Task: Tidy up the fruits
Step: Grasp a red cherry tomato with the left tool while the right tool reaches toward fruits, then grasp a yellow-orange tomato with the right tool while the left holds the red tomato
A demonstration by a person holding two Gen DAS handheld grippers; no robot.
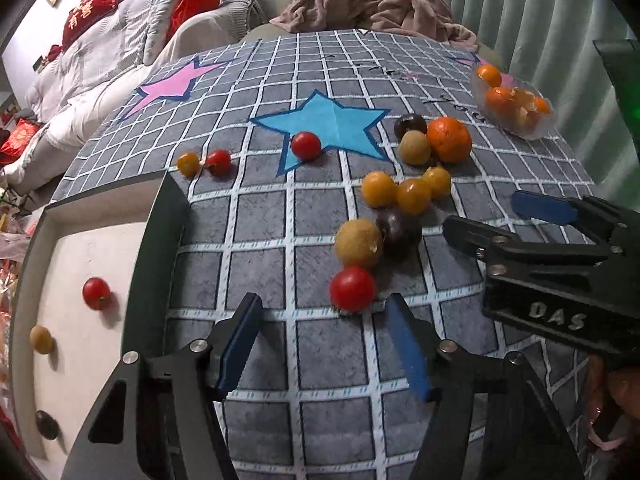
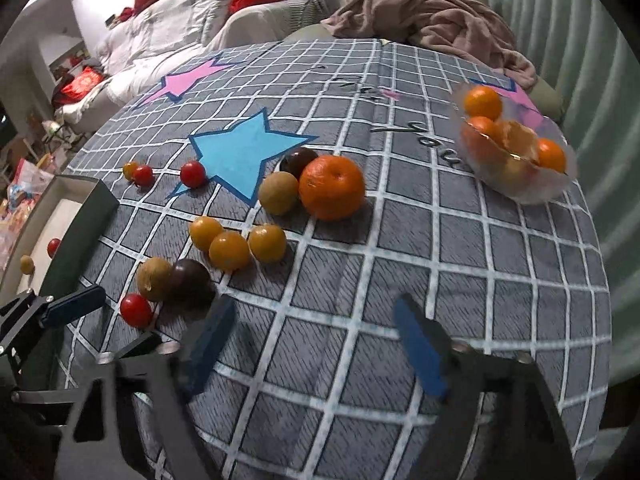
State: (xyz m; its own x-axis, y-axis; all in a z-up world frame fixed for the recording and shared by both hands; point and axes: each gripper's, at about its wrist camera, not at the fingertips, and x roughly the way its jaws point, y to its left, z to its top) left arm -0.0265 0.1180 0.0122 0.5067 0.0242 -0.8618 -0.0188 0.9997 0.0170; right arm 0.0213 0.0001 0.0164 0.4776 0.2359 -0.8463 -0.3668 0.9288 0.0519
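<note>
Left tongs [image 1: 320, 344] and right tongs [image 2: 316, 344] are hovering spread, empty; nudging the red tomato [image 1: 352, 288] risks rolling it away.

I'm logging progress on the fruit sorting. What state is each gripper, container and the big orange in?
left gripper: open, empty, nearest red tomato just beyond its tips.
right gripper: open, empty.
box: open, holds three small fruits.
clear bowl: upright, holds oranges.
large orange: loose on cloth.

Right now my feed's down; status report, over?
Both grippers open, empty. Left gripper nearing red tomato. Three fruits already in box. Path clear.
</note>
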